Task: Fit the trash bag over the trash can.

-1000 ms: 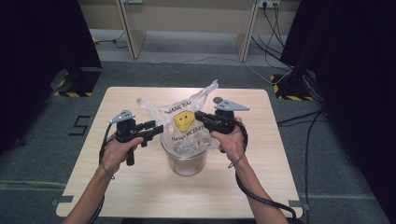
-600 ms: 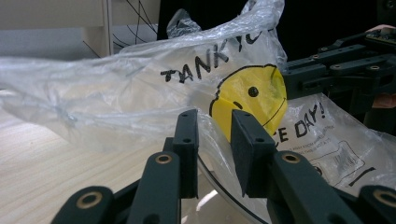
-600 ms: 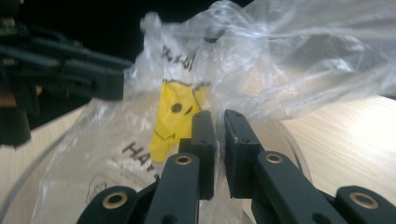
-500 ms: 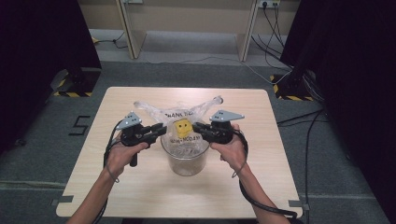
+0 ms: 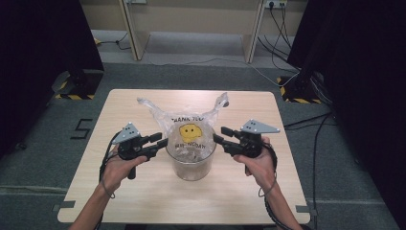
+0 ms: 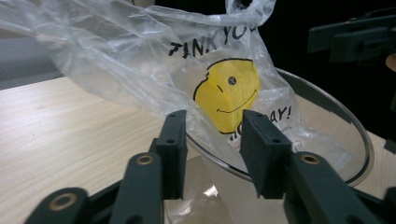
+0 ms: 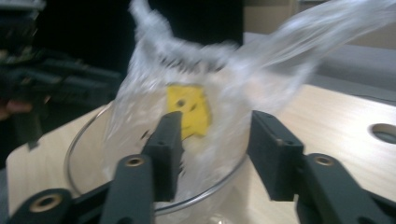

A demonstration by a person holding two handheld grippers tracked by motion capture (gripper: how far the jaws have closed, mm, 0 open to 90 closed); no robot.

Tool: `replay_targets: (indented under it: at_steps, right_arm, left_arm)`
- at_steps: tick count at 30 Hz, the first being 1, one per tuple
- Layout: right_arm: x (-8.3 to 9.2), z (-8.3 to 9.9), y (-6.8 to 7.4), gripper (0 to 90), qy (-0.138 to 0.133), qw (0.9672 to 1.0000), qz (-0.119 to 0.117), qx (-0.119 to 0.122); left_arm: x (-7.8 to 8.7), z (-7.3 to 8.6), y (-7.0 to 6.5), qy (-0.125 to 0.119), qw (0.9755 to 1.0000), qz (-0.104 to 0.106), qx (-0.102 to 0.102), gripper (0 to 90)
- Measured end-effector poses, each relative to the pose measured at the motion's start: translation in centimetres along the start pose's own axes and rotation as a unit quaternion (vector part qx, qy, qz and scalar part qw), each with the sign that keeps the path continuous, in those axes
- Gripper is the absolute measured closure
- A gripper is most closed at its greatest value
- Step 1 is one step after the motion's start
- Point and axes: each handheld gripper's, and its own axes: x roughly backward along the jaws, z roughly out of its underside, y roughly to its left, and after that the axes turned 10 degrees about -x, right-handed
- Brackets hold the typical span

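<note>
A clear bin [image 5: 190,163] stands mid-surface [image 5: 143,201] with a plastic bag [image 5: 189,129] draped into it, handles trailing away from the person. The left tool [image 5: 164,142] and right tool [image 5: 216,138], jaws apart and empty, flank the rim, equally near.

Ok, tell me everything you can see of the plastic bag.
The plastic bag is thin, clear and crinkled, printed with black lettering and a yellow smiley face. Its lower part sits inside the clear round container; the upper part drapes over the far rim onto the table, both handles spread outward. The left tool and right tool flank it, open.
</note>
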Motion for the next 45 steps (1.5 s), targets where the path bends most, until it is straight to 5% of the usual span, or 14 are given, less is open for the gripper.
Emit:
replay_targets:
  at_steps: [1, 5, 7, 14, 16, 18, 22, 33, 39, 42, 45]
  right_arm:
    - [0.4, -1.3, -0.5, 45.9, -0.016, 0.9996, 0.02, -0.01]
    - [0.2, -2.7, -0.9, 42.0, -0.021, 0.9991, 0.024, -0.028]
    - [-0.3, -3.7, -1.2, 39.6, -0.012, 0.998, 0.028, -0.055]
    - [-4.8, -5.4, -2.8, 43.1, -0.008, 0.9884, 0.047, -0.144]
    - [-5.2, -5.4, -2.9, 46.2, -0.008, 0.9885, 0.05, -0.143]
    - [-5.8, -5.1, -3.1, 64.2, -0.012, 0.9916, 0.049, -0.119]
    - [-5.4, -4.6, -2.4, 79.9, -0.015, 0.9951, 0.032, -0.092]
    - [-4.8, -3.3, -0.3, 85.1, -0.006, 0.9986, 0.0, -0.052]
    - [-4.7, -3.0, -0.1, 84.9, -0.007, 0.9986, -0.01, -0.051]
    - [-4.5, -2.8, 0.0, 84.9, -0.005, 0.9988, -0.013, -0.046]
    - [-4.0, -2.5, 0.0, 85.0, -0.007, 0.9988, -0.016, -0.045]
  left_arm:
    - [0.3, -0.1, 0.1, -0.004, 0.9999, -0.008, 0.005, 51.9]
    - [0.8, -0.3, 0.4, -0.009, 0.9998, -0.016, 0.013, 48.1]
    - [1.0, -0.3, 0.5, -0.011, 0.9996, -0.02, 0.019, 45.1]
    - [1.4, -0.8, 1.3, -0.02, 0.9982, -0.036, 0.043, 38.2]
    - [1.4, -1.0, 1.4, -0.023, 0.998, -0.037, 0.045, 37.7]
    - [1.5, -1.3, 1.7, -0.027, 0.9977, -0.039, 0.048, 35.5]
    - [1.8, -1.7, 2.1, -0.036, 0.9967, -0.042, 0.06, 34.0]
    - [0.4, -3.3, 3.9, -0.04, 0.9915, -0.055, 0.111, 29.7]
    - [-0.8, -4.4, 4.2, -0.04, 0.9903, -0.072, 0.112, 31.9]
    - [-1.2, -5.0, 4.1, -0.042, 0.9908, -0.081, 0.1, 41.8]
    - [-1.6, -5.0, 4.1, -0.05, 0.9908, -0.085, 0.093, 71.9]
